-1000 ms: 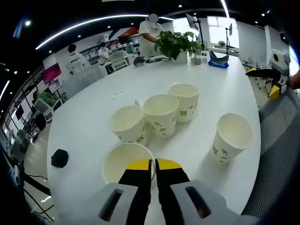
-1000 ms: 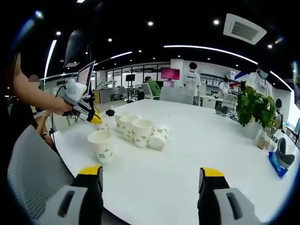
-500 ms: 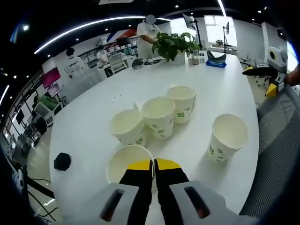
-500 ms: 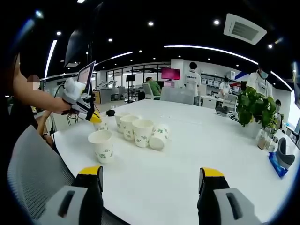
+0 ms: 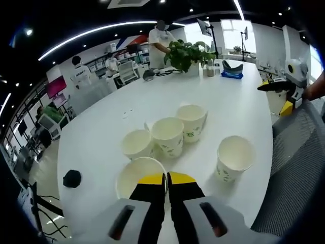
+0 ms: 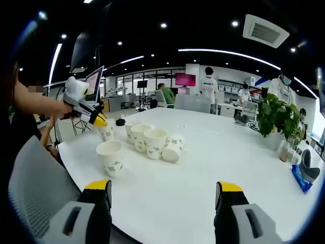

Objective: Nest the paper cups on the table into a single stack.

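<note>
White counter point(image 5: 238, 96) holds four paper cups point(image 5: 168, 135) just ahead of the left claw point(image 5: 166, 179), which pinches a fifth cup's rim point(image 5: 133, 176). Right claw point(image 6: 165, 189) gapes wide, holding nothing.

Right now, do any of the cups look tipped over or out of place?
Yes. In the right gripper view, the rightmost cup of the row seems to lie tilted on its side, mouth toward the camera, while the others stand upright. One cup stands apart, nearer the table edge.

Left gripper view: one paper cup point(image 5: 138, 174) sits at the jaws; three cups point(image 5: 167, 135) stand in a row beyond it, a lone cup point(image 5: 232, 158) to the right, all on the counter point(image 5: 238, 107).
</note>
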### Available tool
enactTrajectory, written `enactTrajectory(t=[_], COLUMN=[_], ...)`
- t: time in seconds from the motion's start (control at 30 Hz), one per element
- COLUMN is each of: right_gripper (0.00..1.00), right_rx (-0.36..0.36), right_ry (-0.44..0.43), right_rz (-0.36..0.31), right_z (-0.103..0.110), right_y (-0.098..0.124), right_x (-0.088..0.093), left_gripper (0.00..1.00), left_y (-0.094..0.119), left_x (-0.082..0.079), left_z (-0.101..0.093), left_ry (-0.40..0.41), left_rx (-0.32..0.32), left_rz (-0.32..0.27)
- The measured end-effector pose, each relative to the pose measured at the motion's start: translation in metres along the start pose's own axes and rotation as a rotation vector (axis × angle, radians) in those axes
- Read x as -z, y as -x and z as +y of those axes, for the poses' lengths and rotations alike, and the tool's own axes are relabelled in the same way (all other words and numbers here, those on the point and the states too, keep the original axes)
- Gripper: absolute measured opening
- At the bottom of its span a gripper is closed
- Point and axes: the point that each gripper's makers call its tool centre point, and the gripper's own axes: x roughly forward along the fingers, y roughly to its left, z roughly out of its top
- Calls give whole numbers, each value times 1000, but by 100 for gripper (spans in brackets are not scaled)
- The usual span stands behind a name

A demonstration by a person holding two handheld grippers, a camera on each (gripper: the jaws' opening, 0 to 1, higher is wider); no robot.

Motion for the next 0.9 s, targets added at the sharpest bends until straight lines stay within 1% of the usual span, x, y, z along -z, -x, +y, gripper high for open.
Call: enactTrajectory(t=[0.03,0.07,0.17,0.2,0.3,0.43,0.63,0.67,0.73,0.8,0.9], right_gripper=[85,85,85,85,85,85,85,85,85,85,85], right_rx=[-1,-1,-2,-2,-2,-2,-1,0,0,0,0], right_ry=[0,1,2,1,1,2,1,0,0,0,0], right_rz=[1,0,1,1,2,3,1,2,2,2,2], right_z=[0,0,0,1,1,2,2,1,0,0,0], right_y=[0,0,0,0,0,0,0,0,0,0,0], right_x=[0,0,0,0,-1,-1,-2,-1,0,0,0], left_gripper=[0,0,0,0,0,0,0,0,0,0,0], left_y=[2,7,13,16,19,27,35,39,41,45,48], left_x=[-2,-8,-15,-21,-25,-39,-50,-54,-56,-61,-65], left_z=[-1,-3,-7,-11,-11,-21,-26,-29,-32,-42,-51], left_ry=[-1,-8,-10,-11,-20,-39,-55,-56,-55,-69,-83], left_rx=[-1,0,3,4,8,21,28,30,41,51,65], left_rz=[-2,-7,-16,-23,-33,-47,-64,-67,-67,-63,-72])
